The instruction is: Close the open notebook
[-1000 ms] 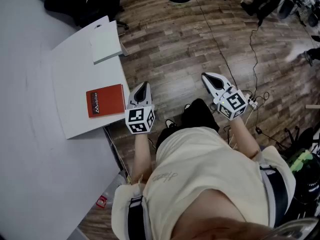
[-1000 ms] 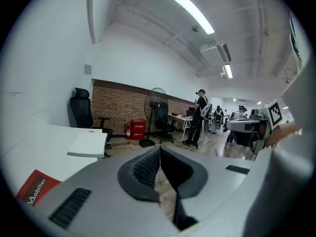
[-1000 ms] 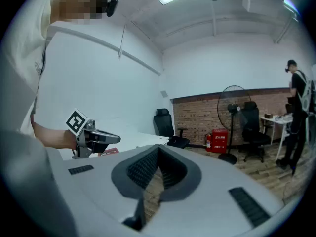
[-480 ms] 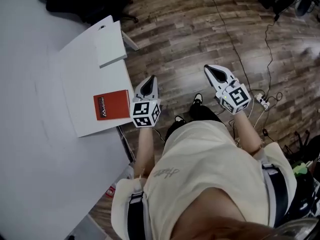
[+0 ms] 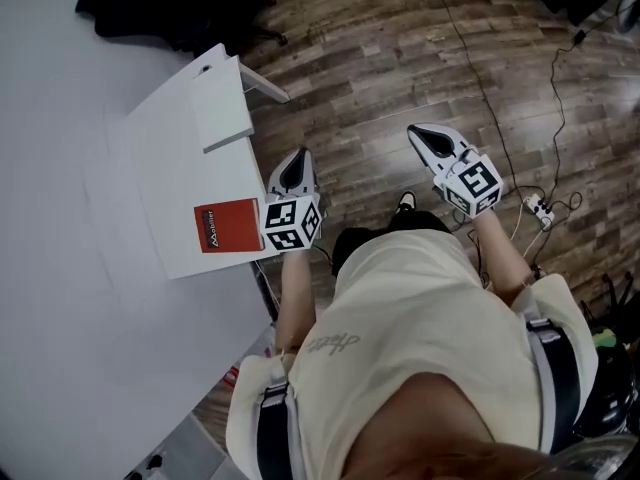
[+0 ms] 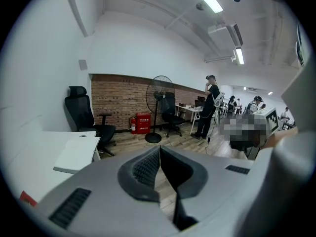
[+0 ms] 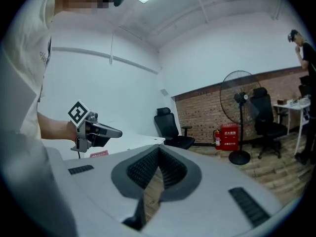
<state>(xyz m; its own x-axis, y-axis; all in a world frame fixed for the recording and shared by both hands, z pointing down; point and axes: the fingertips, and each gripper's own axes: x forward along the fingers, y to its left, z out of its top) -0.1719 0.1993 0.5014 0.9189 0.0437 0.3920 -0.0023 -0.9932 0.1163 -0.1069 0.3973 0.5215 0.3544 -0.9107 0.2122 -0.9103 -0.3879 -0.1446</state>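
Observation:
A red notebook [image 5: 229, 226] lies closed and flat on the white table [image 5: 90, 268], near its right edge; its corner shows in the left gripper view [image 6: 28, 199] and it appears small in the right gripper view [image 7: 99, 153]. My left gripper [image 5: 296, 158] hangs just right of the notebook, past the table's edge, and its marker cube hides the notebook's right edge. Its jaws are shut and hold nothing [image 6: 159, 149]. My right gripper [image 5: 415, 130] is over the wood floor, well right of the table, jaws shut and empty [image 7: 158, 150].
A white pad [image 5: 222, 113] lies on the table's far corner. Beyond that corner stands a black office chair [image 5: 215, 8]. A power strip with cables [image 5: 540, 208] lies on the floor at right. A standing fan [image 6: 159, 102] and a person [image 6: 210, 105] are farther off.
Both grippers have shifted along with the person. The left gripper's marker cube, first just right of the red notebook, now overlaps its right edge. Both pairs of jaws look as before.

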